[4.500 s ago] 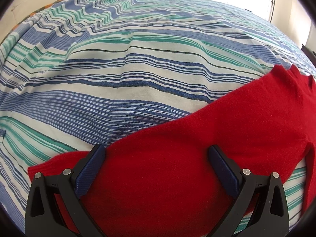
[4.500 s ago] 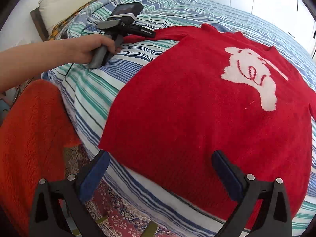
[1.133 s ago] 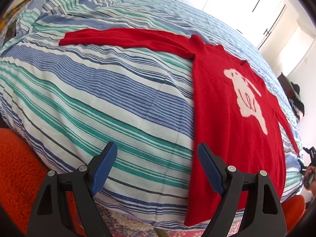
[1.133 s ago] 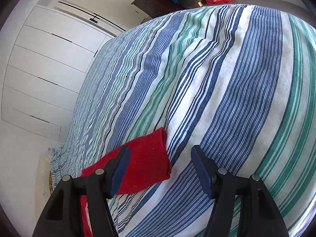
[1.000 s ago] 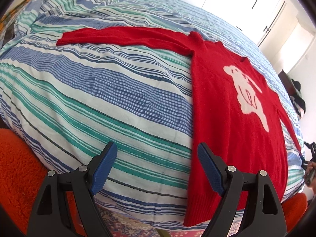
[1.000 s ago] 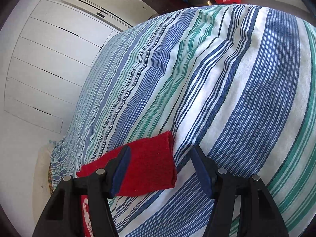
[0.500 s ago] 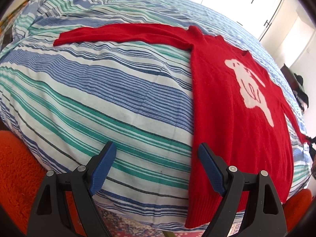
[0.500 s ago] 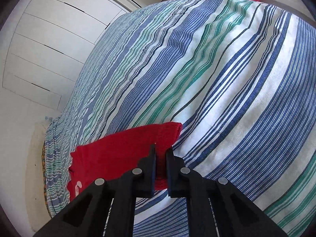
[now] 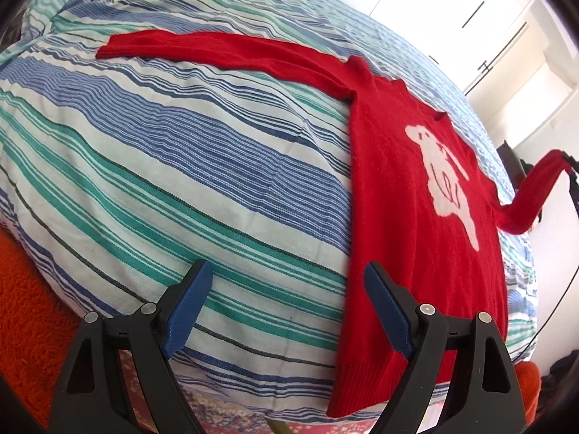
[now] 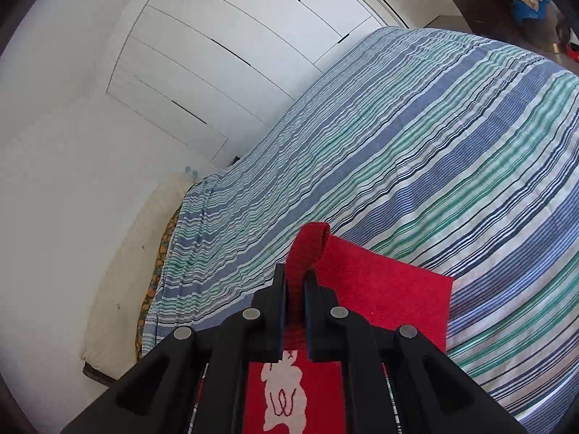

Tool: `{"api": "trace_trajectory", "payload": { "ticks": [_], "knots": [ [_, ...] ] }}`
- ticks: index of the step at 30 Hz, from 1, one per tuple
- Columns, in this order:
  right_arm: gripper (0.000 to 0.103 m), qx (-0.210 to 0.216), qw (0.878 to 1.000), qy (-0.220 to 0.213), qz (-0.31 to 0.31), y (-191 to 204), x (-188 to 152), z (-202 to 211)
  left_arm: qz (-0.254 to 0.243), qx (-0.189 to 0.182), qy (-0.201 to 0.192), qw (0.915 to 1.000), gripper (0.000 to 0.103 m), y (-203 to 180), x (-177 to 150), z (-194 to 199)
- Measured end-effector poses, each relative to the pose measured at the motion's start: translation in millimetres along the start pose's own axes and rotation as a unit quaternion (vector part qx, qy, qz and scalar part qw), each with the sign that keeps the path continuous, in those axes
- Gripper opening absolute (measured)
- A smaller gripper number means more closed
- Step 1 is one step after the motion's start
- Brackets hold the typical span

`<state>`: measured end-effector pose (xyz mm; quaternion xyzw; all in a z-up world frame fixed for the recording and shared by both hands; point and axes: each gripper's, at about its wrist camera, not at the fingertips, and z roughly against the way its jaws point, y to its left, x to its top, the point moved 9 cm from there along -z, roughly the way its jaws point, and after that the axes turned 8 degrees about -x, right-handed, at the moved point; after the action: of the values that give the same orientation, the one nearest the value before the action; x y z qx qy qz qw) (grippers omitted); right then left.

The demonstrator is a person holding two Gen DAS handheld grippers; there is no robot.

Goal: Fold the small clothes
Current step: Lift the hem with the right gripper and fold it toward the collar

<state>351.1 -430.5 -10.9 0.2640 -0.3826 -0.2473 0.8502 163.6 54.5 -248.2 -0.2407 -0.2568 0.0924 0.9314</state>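
Striped bedspread (image 9: 152, 166) carries a red sweater (image 9: 405, 195); right gripper (image 10: 295, 282) pinches its lifted sleeve cuff (image 10: 307, 246), left gripper (image 9: 286, 289) hovers, jaws spread.

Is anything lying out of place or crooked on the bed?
Only one sleeve of the red sweater is off the striped bedspread, lifted by the shut right gripper. That is folding, not disorder.

Red sweater (image 9: 391, 195) lies flat, one sleeve (image 9: 528, 199) lifted clear.
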Motion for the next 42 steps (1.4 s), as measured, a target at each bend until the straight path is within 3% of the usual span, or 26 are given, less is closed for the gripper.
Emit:
{"api": "trace_trajectory", "payload": {
  "ticks": [7, 15, 16, 18, 19, 22, 28, 31, 34, 36, 37, 39, 42],
  "knots": [
    [0.008, 0.017, 0.998, 0.043, 0.043, 87, -50, -76, 0.014, -0.026, 0.002, 0.9996, 0.087, 6, 1, 7],
    [0.011, 0.009, 0.988, 0.120, 0.101, 133, -127, -157, 0.022, -0.036, 0.005, 0.9991, 0.087, 8, 1, 7],
    [0.017, 0.016, 0.984, 0.140, 0.107, 138, -139, -167, 0.023, -0.036, 0.005, 0.9991, 0.087, 9, 1, 7],
    [0.043, 0.031, 0.978, 0.178, 0.105, 143, -159, -180, 0.022, -0.035, 0.006, 0.9991, 0.087, 9, 1, 6],
    [0.064, 0.037, 0.976, 0.187, 0.105, 145, -164, -182, 0.020, -0.034, 0.006, 0.9992, 0.087, 9, 1, 6],
    [0.066, 0.071, 0.972, 0.192, 0.114, 150, -162, -171, 0.018, -0.033, 0.006, 0.9993, 0.087, 9, 1, 6],
    [0.066, 0.048, 0.980, 0.176, 0.085, 95, -121, -137, 0.015, -0.026, 0.009, 0.9995, 0.089, 8, 1, 0],
    [0.066, 0.026, 0.979, 0.195, 0.049, 46, -127, -132, 0.008, -0.018, 0.011, 0.9997, 0.090, 7, 0, -2],
    [0.066, -0.041, 0.973, 0.225, 0.020, -17, -157, -142, -0.004, -0.008, 0.012, 0.9999, 0.090, 6, -2, -3],
    [0.065, -0.130, 0.961, 0.245, -0.001, -71, -180, -148, -0.011, -0.002, 0.013, 0.9999, 0.090, 5, -4, -4],
    [0.053, -0.140, 0.958, 0.250, -0.028, -90, -187, -148, -0.014, 0.001, 0.014, 0.9998, 0.090, 5, -5, -4],
    [0.048, -0.111, 0.967, 0.220, -0.068, -99, -180, -140, -0.018, 0.004, 0.014, 0.9997, 0.090, 5, -6, -5],
    [0.050, -0.077, 0.979, 0.181, -0.047, -79, -157, -120, -0.020, 0.007, 0.016, 0.9996, 0.092, 6, -6, -7]
  ]
}}
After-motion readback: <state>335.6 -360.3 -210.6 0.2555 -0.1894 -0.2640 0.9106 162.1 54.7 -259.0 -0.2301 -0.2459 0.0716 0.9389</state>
